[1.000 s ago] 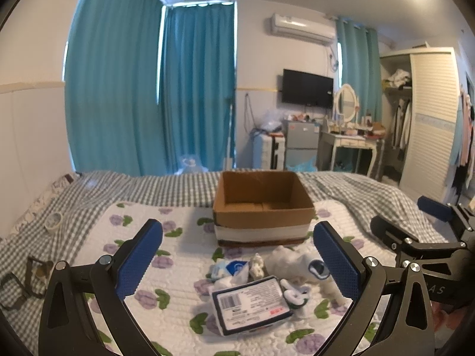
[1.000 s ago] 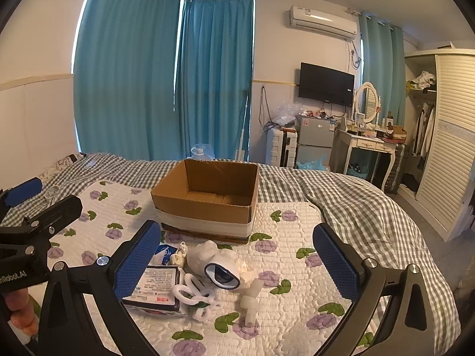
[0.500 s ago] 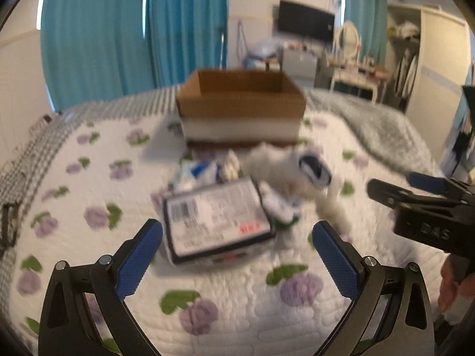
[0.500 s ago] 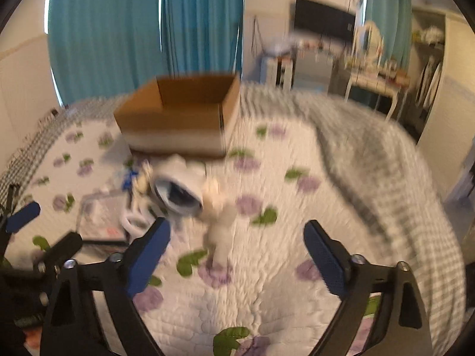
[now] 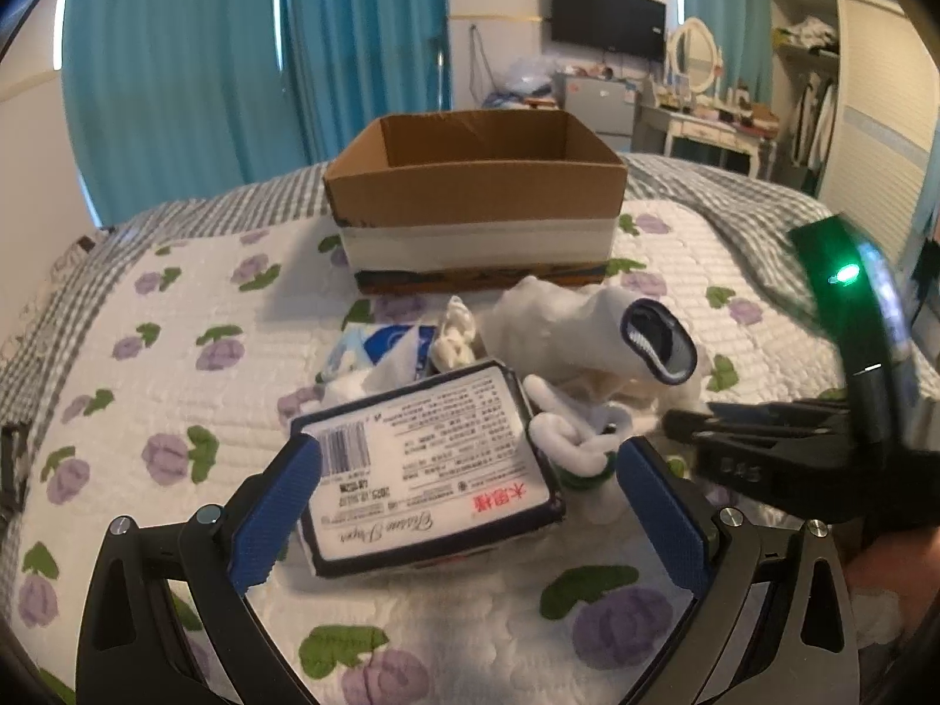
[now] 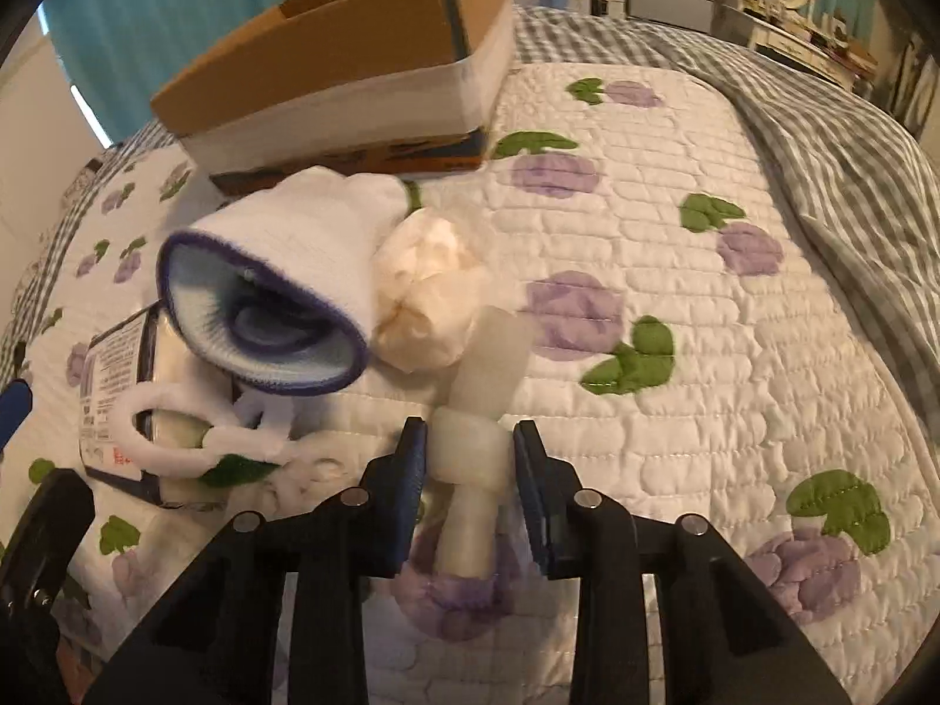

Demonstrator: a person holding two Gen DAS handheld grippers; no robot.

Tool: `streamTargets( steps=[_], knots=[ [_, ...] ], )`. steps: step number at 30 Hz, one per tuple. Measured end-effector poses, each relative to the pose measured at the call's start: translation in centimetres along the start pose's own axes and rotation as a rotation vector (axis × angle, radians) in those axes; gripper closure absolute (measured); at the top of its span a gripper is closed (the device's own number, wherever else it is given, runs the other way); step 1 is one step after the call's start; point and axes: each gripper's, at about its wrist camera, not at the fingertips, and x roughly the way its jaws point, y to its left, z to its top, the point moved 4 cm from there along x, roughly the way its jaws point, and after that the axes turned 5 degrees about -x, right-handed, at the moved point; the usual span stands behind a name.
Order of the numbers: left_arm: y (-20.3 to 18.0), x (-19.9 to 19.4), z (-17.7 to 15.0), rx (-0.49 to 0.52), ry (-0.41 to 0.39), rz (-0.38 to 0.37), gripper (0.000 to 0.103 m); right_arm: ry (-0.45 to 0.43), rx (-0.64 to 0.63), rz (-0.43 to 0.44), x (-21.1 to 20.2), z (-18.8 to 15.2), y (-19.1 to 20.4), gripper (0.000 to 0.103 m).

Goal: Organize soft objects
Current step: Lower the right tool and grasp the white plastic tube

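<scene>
Risk, left side: the tissue pack [image 5: 429, 470] lies in the pile at the bed's [image 5: 176, 317] middle, overlapping a white cord [image 5: 564, 435]; closing on it may drag the cord along.

Risk, right side: the white roll [image 6: 473, 446] is soft and may slip or deform under a clamp.

Left hand-held gripper [image 5: 470, 505]: wide apart, straddling the pack, holding nothing.

Right hand-held gripper [image 6: 470, 458]: nearly together, pads against the roll.

The box [image 5: 470, 200] stands behind the pile.
</scene>
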Motion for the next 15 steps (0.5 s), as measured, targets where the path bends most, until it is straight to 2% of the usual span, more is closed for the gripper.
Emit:
streamTargets(
  steps=[4,11,15],
  knots=[
    [-1.4,0.3,0.6,0.023,0.004,-0.034,0.001,-0.095,-0.020,-0.010,-3.3,1.1,-0.4,0.073],
    [-6.0,2.2,1.7,0.105,0.031,-0.106,0.002,-0.187,-0.054,-0.054,-7.2,3.8,-2.5,0.073],
    [-7.1,4.6,2.8,0.119,0.058,-0.063,0.002,-0.210,-0.025,-0.034,-7.3,3.9,-3.8,0.073]
  ],
)
